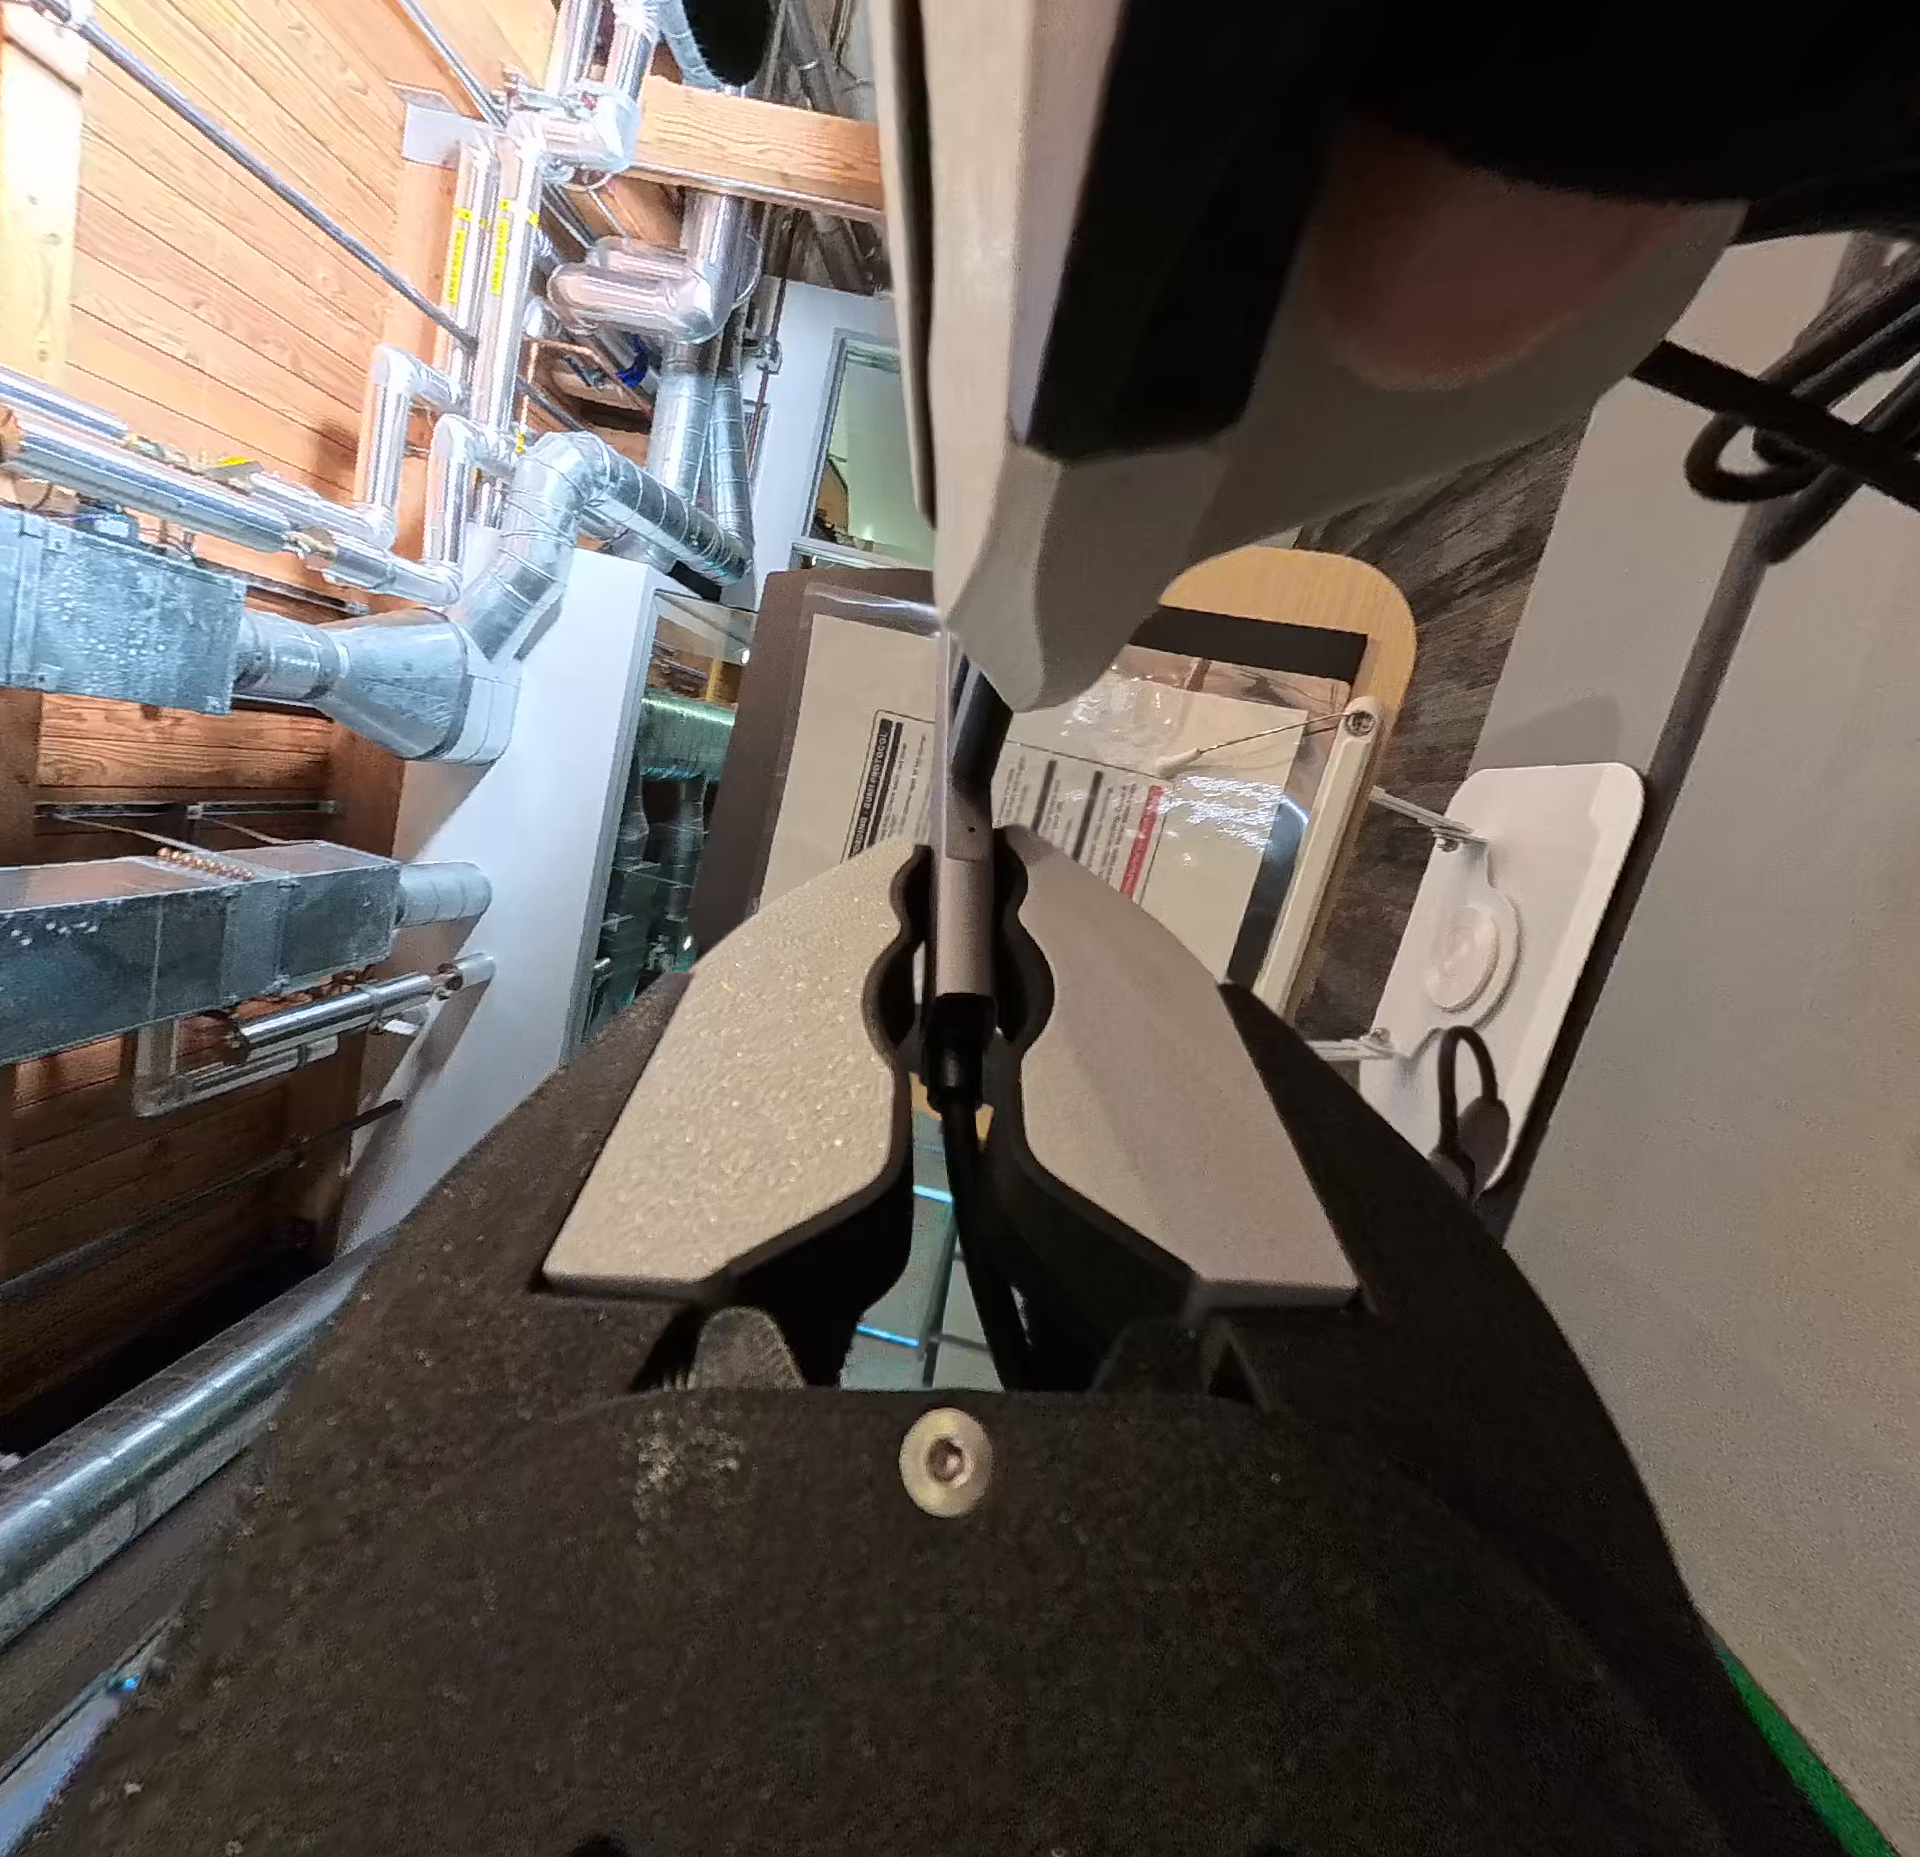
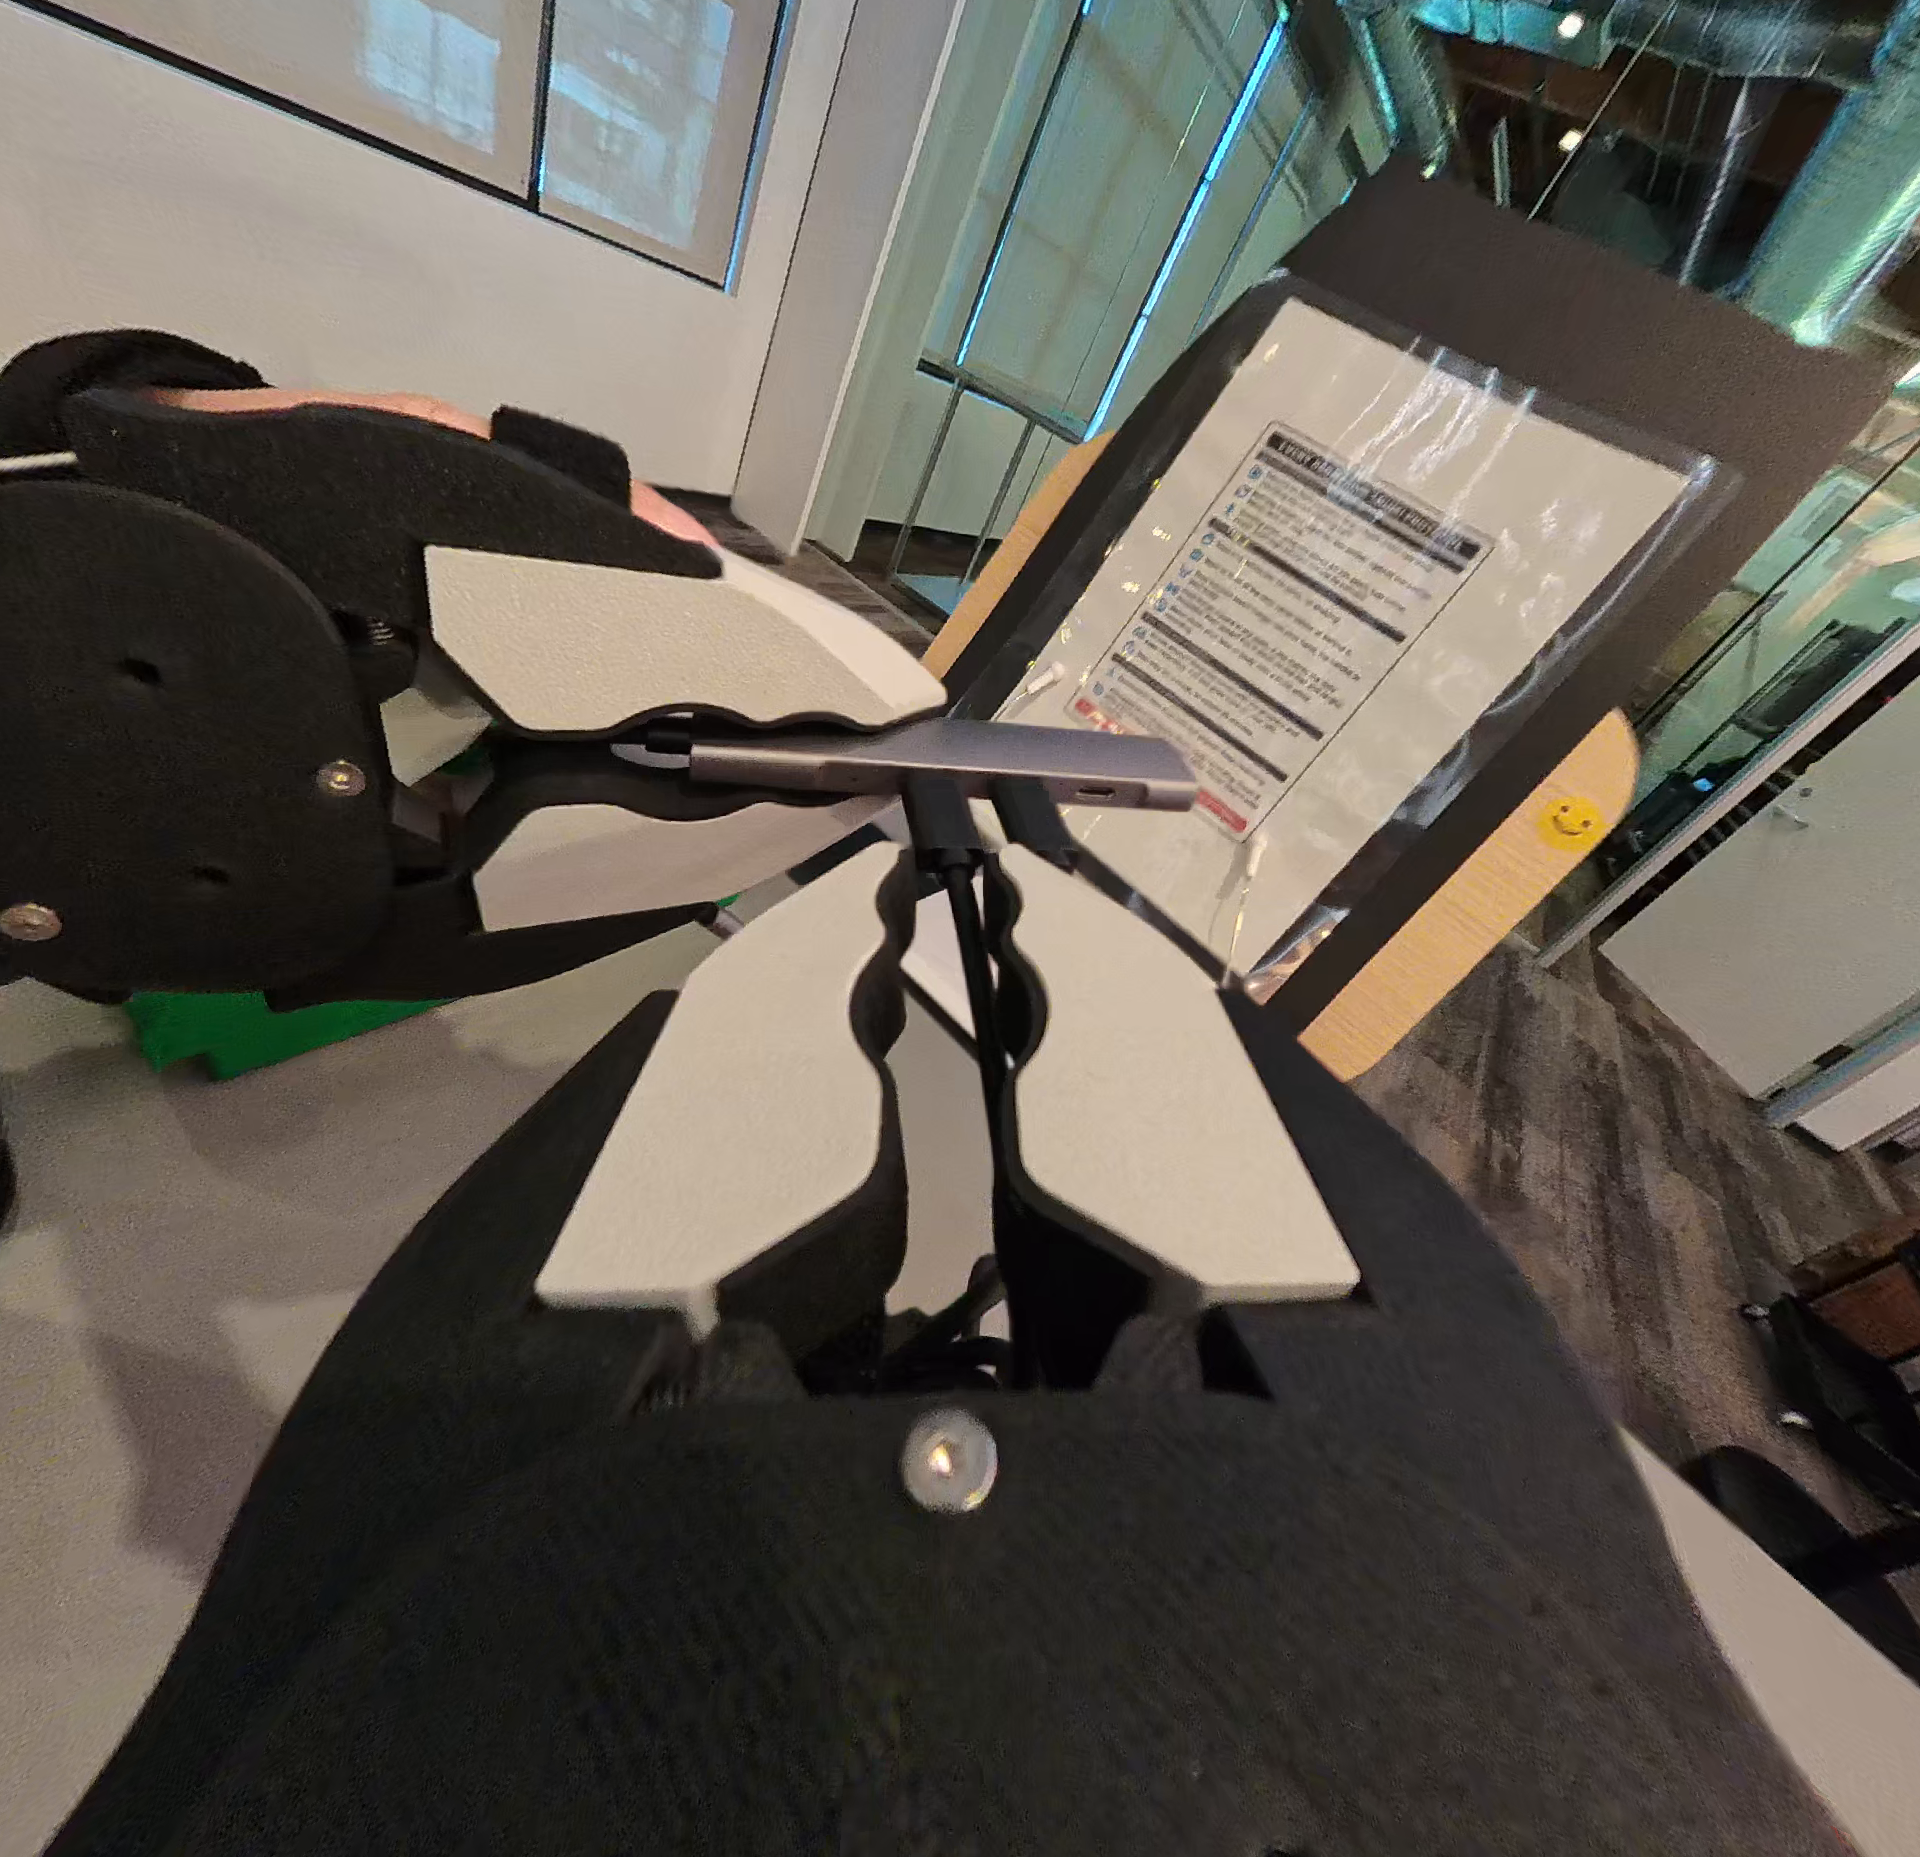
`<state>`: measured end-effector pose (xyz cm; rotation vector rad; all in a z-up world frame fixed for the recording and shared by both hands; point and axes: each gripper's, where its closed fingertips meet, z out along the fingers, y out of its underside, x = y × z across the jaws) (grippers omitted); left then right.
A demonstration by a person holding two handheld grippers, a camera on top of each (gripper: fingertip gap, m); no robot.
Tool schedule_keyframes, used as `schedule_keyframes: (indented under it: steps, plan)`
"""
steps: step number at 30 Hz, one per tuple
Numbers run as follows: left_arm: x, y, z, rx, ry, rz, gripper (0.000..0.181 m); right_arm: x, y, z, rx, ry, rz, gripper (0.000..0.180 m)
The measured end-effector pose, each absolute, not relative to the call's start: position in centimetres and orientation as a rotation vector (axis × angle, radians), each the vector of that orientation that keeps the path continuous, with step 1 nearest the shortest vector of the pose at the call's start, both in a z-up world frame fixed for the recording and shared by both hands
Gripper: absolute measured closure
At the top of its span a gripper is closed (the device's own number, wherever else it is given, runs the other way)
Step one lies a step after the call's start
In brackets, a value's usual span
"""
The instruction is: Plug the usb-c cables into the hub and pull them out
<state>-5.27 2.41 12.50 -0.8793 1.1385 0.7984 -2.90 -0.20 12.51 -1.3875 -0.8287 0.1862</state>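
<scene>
In the right wrist view a slim grey hub (image 2: 1039, 753) is held flat in the air above the white table. My left gripper (image 2: 904, 763) comes in from the left, shut on the hub's left end. Two black usb-c plugs sit in the hub's near edge: one (image 2: 940, 805) with its cable (image 2: 971, 976) running back between my right gripper's fingers, and a second plug (image 2: 1029, 815) beside it. My right gripper (image 2: 951, 862) is closed on that cable just behind the first plug. In the left wrist view the hub (image 1: 961, 924) shows edge-on in my left gripper (image 1: 961, 851), with the right gripper's finger (image 1: 1039, 581) above it.
A printed sheet in a plastic sleeve (image 2: 1351, 612) stands on a dark board behind the hub, backed by a wooden panel with a yellow sticker (image 2: 1569, 820). A green block (image 2: 260, 1028) lies on the white table (image 2: 156, 1340). A white plate (image 1: 1507, 924) and loose black cables (image 1: 1818, 436) are nearby. About 4 cm separates my left fingertips from my right.
</scene>
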Motion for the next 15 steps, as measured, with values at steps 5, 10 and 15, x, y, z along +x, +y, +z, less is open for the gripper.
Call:
schedule_keyframes:
  steps: [5,10,15]
  plan:
    - [-5.9,2.4,13.1,-0.874,1.103,0.814,0.172,-2.9,-1.9,15.3,-1.159,-0.795,0.038,0.179]
    - [-6.2,2.0,14.0,-0.849,1.066,0.819,0.172,-3.0,-2.2,14.3,-1.299,-0.849,0.102,0.164]
    - [-6.1,1.5,14.4,-0.792,1.065,0.849,0.172,-2.8,-2.7,14.2,-1.329,-0.877,0.083,0.159]
